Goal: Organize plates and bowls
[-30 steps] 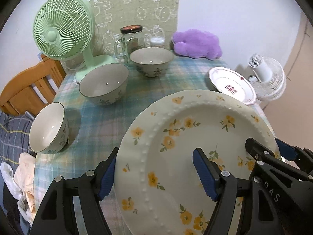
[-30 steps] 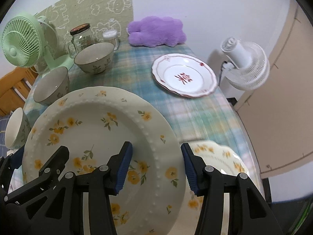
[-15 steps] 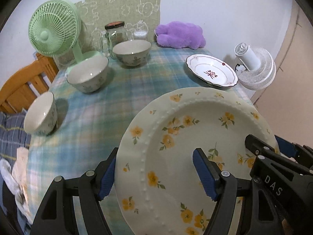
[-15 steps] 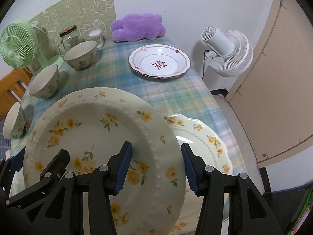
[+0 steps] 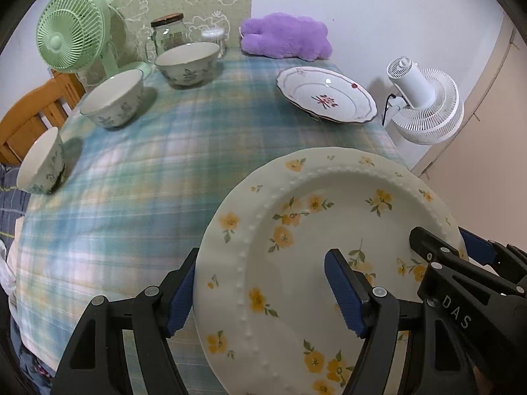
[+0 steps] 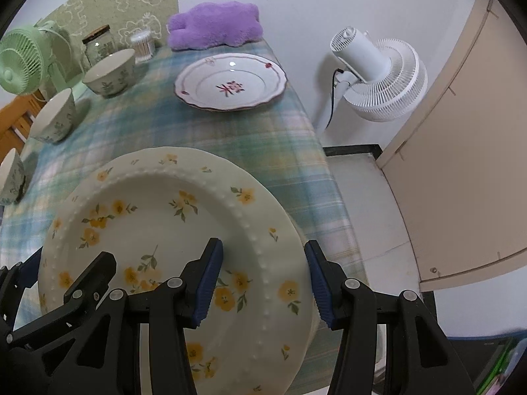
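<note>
At the far left three bowls stood in a row: one (image 5: 41,161) at the counter's (image 5: 171,164) very edge, a second (image 5: 112,98) farther in, a third (image 5: 186,62) by the green fan (image 5: 72,31). The edge bowl looked the likeliest casualty if an elbow or sleeve swung that way.

Nearer the middle, the left gripper (image 5: 260,291) straddled the left rim of the yellow-flowered plate (image 5: 329,230), one of its fingers (image 5: 342,293) over the face and the other under the edge. The right gripper (image 6: 260,284) did the same on the opposite rim. Both were closed on the plate at a moderate spread, holding it tilted above the near right part of the counter.

In the right wrist view a second rim (image 6: 304,296) peeked out just beneath the plate (probably a matching one, though mostly hidden). The main risk seemed to be lowering unevenly: if one hand let go first, the glazed rim could slip from the other's fingers and chip on what lay below, or slide off the right edge toward the floor.

The red-trimmed plate (image 6: 230,82) sat well apart, beyond it the white fan (image 6: 378,75).
</note>
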